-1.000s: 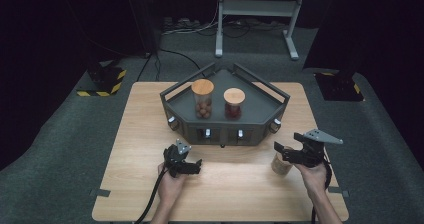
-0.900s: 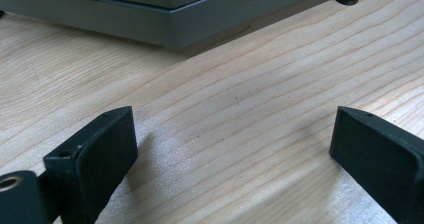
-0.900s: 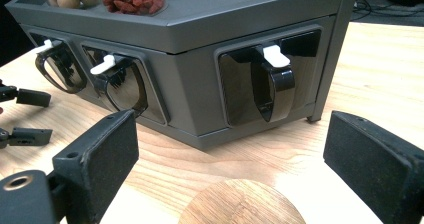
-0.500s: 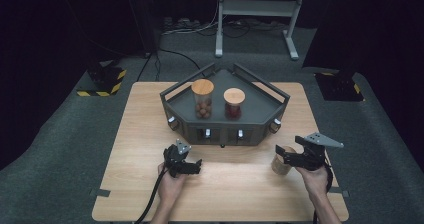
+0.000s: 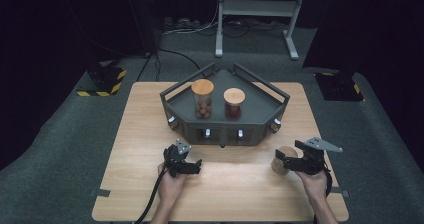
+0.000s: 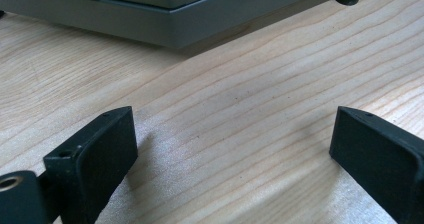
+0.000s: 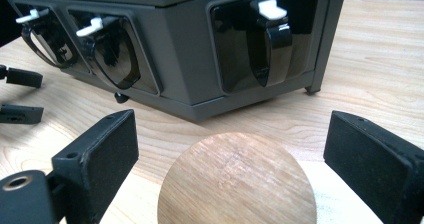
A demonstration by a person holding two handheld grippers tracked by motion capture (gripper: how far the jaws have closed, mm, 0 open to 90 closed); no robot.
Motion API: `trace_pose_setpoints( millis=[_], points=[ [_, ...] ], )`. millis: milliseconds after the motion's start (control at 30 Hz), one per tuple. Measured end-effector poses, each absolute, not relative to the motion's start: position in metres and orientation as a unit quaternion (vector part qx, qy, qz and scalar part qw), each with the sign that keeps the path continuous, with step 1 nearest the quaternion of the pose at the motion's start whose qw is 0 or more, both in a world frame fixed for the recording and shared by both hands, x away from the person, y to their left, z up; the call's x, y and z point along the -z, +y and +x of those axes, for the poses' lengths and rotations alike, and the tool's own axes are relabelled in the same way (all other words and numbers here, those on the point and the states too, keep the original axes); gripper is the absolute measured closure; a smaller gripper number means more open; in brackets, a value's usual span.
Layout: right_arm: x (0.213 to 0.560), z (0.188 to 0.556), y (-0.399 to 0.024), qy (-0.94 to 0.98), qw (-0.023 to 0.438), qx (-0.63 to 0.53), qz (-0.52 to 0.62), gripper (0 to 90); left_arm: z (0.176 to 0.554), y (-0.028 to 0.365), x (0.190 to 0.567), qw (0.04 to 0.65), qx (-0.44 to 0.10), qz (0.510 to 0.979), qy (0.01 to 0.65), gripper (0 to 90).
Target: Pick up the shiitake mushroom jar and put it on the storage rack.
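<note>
R gripper (image 7: 227,169) spread wide round jar lid (image 7: 237,179), no contact; uneven close could tip jar. L gripper (image 6: 232,159) spread, empty.

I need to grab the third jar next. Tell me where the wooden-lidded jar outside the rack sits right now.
In the high view the jar stands on the table at the right, just in front of the grey rack, between the open jaws of the right gripper.
</note>
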State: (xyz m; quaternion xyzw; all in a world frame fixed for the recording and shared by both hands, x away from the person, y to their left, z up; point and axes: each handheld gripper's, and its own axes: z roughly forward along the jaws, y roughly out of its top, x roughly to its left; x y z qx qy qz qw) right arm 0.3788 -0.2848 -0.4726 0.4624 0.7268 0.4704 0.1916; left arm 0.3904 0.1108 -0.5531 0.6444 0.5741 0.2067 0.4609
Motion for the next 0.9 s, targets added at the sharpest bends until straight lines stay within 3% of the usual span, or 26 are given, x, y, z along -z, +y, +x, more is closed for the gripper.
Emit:
trace_pose_setpoints(
  millis=[900],
  points=[
    [0.503, 0.369, -0.285, 0.741, 0.188, -0.44, 0.471, 7.7, 0.39, 0.111, 0.553, 0.461, -0.207, 0.644, 0.574, 4.9]
  ],
)
